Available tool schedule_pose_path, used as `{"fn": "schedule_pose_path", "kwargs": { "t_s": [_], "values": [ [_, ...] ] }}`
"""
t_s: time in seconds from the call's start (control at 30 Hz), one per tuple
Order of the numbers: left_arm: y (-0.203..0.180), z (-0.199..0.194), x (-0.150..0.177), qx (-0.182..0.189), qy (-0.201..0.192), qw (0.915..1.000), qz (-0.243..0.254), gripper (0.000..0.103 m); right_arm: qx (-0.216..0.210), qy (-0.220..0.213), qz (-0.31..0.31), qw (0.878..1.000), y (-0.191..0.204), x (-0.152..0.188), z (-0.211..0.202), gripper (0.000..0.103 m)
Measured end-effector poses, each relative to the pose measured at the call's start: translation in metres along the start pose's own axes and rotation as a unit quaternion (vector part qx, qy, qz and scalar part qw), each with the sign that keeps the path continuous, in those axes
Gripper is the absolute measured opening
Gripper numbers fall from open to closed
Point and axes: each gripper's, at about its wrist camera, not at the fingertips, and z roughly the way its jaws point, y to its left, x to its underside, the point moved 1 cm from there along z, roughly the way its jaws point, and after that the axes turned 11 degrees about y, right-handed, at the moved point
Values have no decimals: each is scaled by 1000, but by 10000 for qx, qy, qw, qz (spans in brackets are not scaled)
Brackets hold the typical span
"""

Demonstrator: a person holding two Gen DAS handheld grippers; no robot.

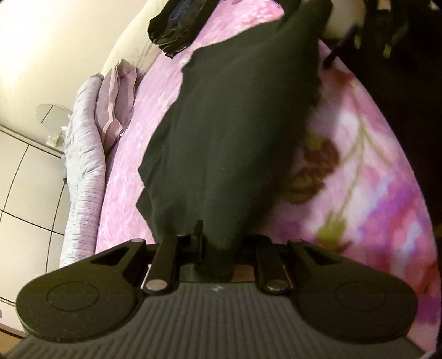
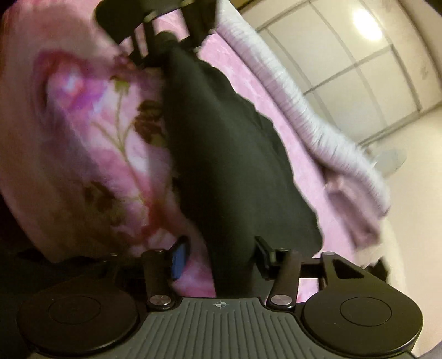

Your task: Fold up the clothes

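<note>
A black garment is stretched in a long band over a pink floral blanket on a bed. My left gripper is shut on one bunched end of it, and the cloth hides the fingertips. In the right wrist view the same garment runs from the left gripper at the top down to my right gripper. The right gripper's fingers stand apart. The garment's other end lies between them, and pink blanket shows in the gap beside the blue pad.
A heap of dark clothes lies at the far end of the bed. Lilac pillows and a striped lilac duvet line the bed's edge. Pale wardrobe doors and a small round glass table stand beyond.
</note>
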Motion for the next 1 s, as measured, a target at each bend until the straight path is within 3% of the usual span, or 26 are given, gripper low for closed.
{"fn": "schedule_pose_path", "kwargs": {
  "t_s": [0.07, 0.1, 0.2, 0.3, 0.4, 0.57, 0.67, 0.77, 0.83, 1.0],
  "values": [
    [9, -2, -1, 29, 2, 10000, 8, 13, 117, -121, 55, 9998, -1, -2, 9, 49],
    [14, -2, -1, 39, 3, 10000, 20, 13, 5, -182, 319, 9993, -13, -3, 11, 33],
    [27, -3, -1, 69, 5, 10000, 55, 13, -296, -289, 551, 9976, -44, -9, 14, 19],
    [66, -2, -3, -42, -93, 9996, -258, 13, -247, -642, 491, 9964, -83, -22, 9, 18],
    [119, -3, -5, -252, -177, 9974, -657, 13, 134, -1102, 732, 9911, -132, -46, 7, 18],
    [202, -22, 9, -1171, 39, 9877, -1031, 13, 678, -1820, 600, 9791, -198, -113, 22, 17],
    [218, -53, 31, -1614, 224, 9785, -1266, 12, 692, -2299, 462, 9696, -205, -143, 15, 18],
    [178, -75, 60, -1564, 546, 9779, -1276, 12, 404, -2632, 198, 9637, -173, -148, 9, 18],
    [126, -78, 79, -1223, 803, 9809, -1285, 13, 113, -2701, -50, 9628, -132, -139, 8, 18],
    [-3, -64, 109, -78, 1363, 9814, -1350, 17, -897, -2084, -881, 9699, -27, -104, 24, 20]
  ]
}}
